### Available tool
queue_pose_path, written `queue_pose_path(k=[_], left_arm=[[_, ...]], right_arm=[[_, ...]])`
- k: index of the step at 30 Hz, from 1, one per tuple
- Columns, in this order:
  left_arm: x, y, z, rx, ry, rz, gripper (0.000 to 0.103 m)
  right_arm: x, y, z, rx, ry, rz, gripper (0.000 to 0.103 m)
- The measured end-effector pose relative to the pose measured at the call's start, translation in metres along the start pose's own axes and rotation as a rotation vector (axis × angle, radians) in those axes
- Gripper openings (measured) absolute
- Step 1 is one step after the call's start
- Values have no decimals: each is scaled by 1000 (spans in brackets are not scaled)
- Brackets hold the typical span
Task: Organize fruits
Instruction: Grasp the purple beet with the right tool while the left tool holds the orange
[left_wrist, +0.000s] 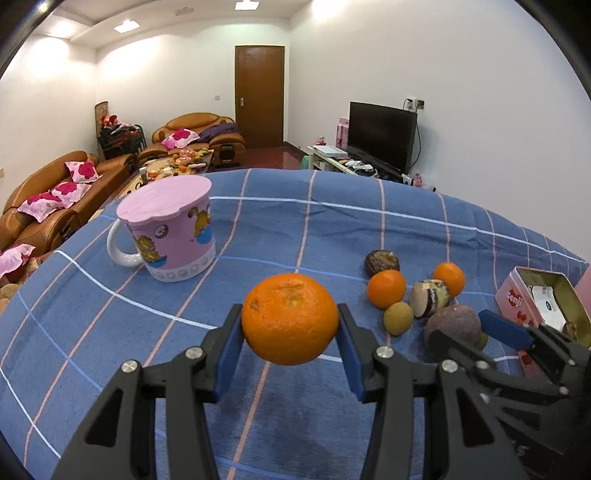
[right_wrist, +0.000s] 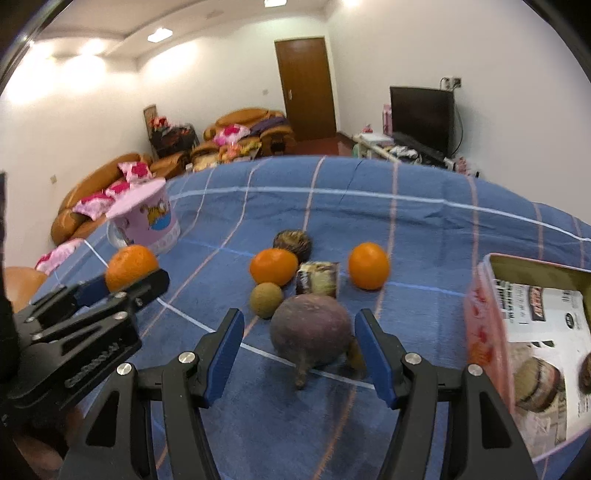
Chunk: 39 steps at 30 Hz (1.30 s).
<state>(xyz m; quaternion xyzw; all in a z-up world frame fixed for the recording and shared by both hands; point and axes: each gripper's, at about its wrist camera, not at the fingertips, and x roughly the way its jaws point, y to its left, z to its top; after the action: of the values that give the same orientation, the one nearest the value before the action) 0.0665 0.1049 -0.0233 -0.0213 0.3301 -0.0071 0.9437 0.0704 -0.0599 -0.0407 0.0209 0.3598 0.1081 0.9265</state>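
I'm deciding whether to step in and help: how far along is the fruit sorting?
Early, by the look of it. Nothing clearly looks sorted yet, though the tin already holds some items. In hand: the left gripper grips an orange above the cloth, and the open right gripper straddles a purple fruit. Left: two small oranges, a green fruit and brownish pieces.
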Motion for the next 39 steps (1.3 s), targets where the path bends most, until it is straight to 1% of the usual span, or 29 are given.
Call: queue_pose_path(k=[2, 9, 12, 14, 19, 21, 22, 26, 28, 29, 33, 35, 39], left_arm=[[0, 1, 0, -7, 2, -3, 50], [-1, 0, 1, -2, 0, -10, 50], [1, 0, 1, -3, 6, -10, 50], [1, 0, 1, -2, 5, -8, 50], [-1, 1, 2, -8, -12, 7, 50], [-1, 3, 2, -14, -15, 16, 50], [-1, 4, 3, -17, -16, 22, 50], [-1, 8, 3, -23, -33, 56, 50], [-1, 9, 2, -27, -36, 51, 50], [-1, 8, 2, -26, -37, 48, 50], [-6, 2, 1, -2, -68, 37, 50], [-7, -1, 2, 10, -82, 36, 50], [-10, -4, 1, 21, -103, 24, 50]], right_arm=[[5, 2, 3, -13, 13, -28, 64], [14, 5, 6, -44, 41, -58, 64], [17, 10, 7, -69, 50, -85, 64], [18, 14, 6, -87, 55, -103, 64], [19, 19, 6, -103, 59, -118, 64], [21, 26, 5, -134, 65, -159, 54], [22, 26, 5, -137, 65, -173, 54], [19, 24, 5, -121, 57, -160, 54], [11, 25, 4, -117, 20, -147, 54], [2, 26, 3, -116, -24, -137, 54], [-25, 26, -2, -103, -154, -152, 54], [-32, 24, -2, -89, -187, -156, 54], [-38, 11, 0, -50, -217, -168, 54]])
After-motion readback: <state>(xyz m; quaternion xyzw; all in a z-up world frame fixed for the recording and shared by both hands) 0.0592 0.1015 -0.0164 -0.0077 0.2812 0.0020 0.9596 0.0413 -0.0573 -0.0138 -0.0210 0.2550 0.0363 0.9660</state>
